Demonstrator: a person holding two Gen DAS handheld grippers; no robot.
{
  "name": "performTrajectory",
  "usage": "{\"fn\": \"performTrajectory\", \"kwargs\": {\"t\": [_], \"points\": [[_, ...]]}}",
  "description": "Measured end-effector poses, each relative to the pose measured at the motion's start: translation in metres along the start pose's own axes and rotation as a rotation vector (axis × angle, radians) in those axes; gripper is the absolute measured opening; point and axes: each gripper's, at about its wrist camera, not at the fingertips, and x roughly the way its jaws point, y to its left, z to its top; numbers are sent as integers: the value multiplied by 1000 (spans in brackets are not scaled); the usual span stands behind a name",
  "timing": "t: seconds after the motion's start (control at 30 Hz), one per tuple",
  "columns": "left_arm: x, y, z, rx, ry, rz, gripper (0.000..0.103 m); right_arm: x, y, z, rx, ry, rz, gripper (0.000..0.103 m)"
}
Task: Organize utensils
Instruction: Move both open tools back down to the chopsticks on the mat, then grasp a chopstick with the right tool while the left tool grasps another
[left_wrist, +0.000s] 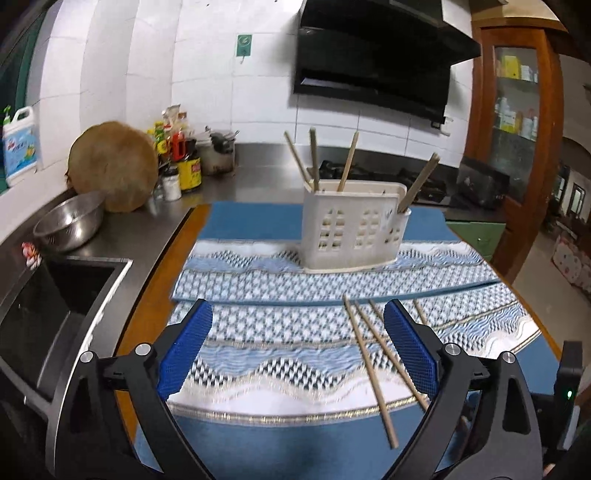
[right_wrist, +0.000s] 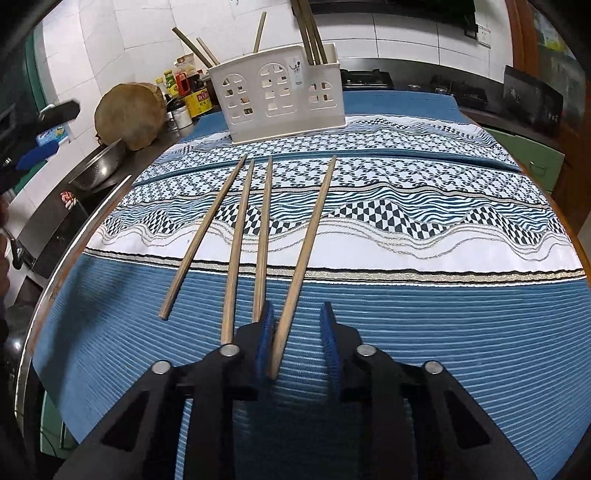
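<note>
Kitchen counter and cooker lie behind a table spread with a blue and white patterned cloth, and on that cloth lie four loose chopsticks, fanned side by side with their far tips toward the white holder. That holder stands upright further back on the cloth, already carrying several chopsticks in its compartments.

The rightmost chopstick has its near end between the pads of the right gripper. The jaws stand narrow around it; the left pad looks to touch the stick, while a gap shows on the other side, so it is not yet pinched. The left gripper hovers with its jaws wide and nothing between them, the sticks lying just under its right finger.

These sticks should be light, stiff and thin, smooth enough to roll or swivel in the pads. Taking hold a little up from the thick end looks best, with the pads square across the shaft. The ribbed cloth is soft and may let a stick sink slightly.

Beside the table, a sink, a steel bowl, a round wooden board and sauce bottles fill the counter.
</note>
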Motion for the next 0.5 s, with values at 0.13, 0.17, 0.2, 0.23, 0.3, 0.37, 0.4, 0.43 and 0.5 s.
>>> {"fn": "performTrajectory", "kwargs": {"t": [0.13, 0.17, 0.2, 0.23, 0.3, 0.37, 0.4, 0.43, 0.5], "points": [[3, 3, -17, -24, 36, -2, 93, 5, 3, 1, 3, 12, -2, 17], [3, 2, -21, -26, 43, -3, 93, 6, 4, 1, 0, 13, -5, 15], [4, 2, -25, -28, 52, -4, 93, 7, 5, 1, -8, 11, -14, 15], [5, 1, -29, -27, 63, -5, 93, 8, 7, 2, -16, 10, -22, 14], [8, -1, -37, -25, 84, -8, 93, 9, 9, 2, -26, 10, -31, 14], [11, -4, -44, -17, 106, -18, 93, 10, 12, 1, -48, 6, -54, 9], [13, -6, -48, -10, 114, -21, 93, 10, 12, 1, -56, 4, -63, 9], [15, -10, -52, 3, 125, -25, 92, 10, 12, 0, -59, 3, -63, 9], [17, -16, -57, 16, 139, -34, 92, 9, 11, 0, -62, 2, -67, 8]]}}
